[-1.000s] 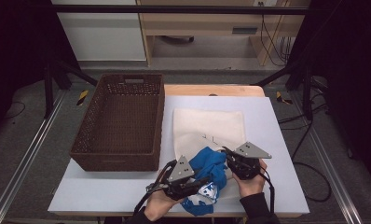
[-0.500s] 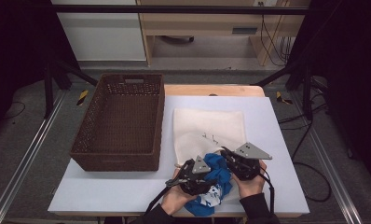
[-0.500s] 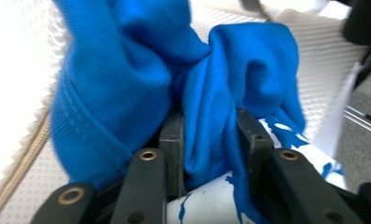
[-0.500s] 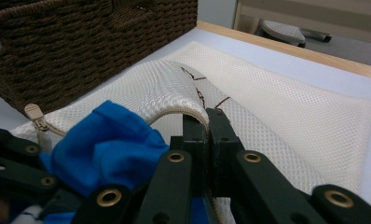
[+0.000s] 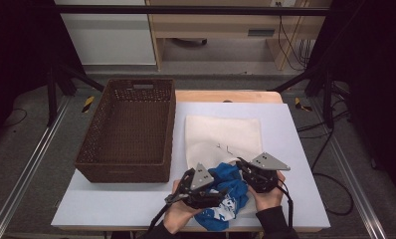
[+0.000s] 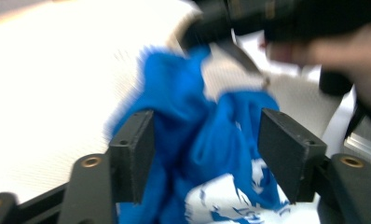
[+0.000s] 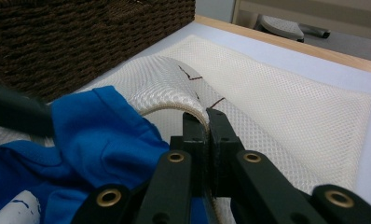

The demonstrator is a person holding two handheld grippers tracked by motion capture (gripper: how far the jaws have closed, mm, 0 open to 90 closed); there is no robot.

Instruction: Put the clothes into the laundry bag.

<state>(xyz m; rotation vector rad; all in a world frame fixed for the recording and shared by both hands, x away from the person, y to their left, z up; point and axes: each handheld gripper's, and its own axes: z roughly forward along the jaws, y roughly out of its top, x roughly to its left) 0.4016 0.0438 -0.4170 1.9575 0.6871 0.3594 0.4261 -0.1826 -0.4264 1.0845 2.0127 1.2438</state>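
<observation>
A blue garment with white print (image 5: 232, 180) lies bunched at the table's near edge, on the near end of a cream mesh bag (image 5: 223, 134). My left gripper (image 6: 207, 135) is open, its jaws standing on either side of the blue cloth (image 6: 193, 107) without pinching it. In the high view the left gripper (image 5: 221, 191) points right into the garment. My right gripper (image 7: 206, 116) is shut on the bag's corded rim (image 7: 174, 108) and holds it lifted above the blue garment (image 7: 95, 135). The right gripper (image 5: 240, 163) sits just right of the garment in the high view.
A dark brown wicker basket (image 5: 129, 129) stands on the left half of the white table (image 5: 295, 149); its wall (image 7: 81, 37) rises close behind the bag. The rest of the mesh bag (image 7: 277, 107) lies flat toward the table's far wooden edge.
The left gripper has shifted right into the blue garment and bunched it toward the bag's lifted rim. The right gripper has stayed in place, holding the rim.
</observation>
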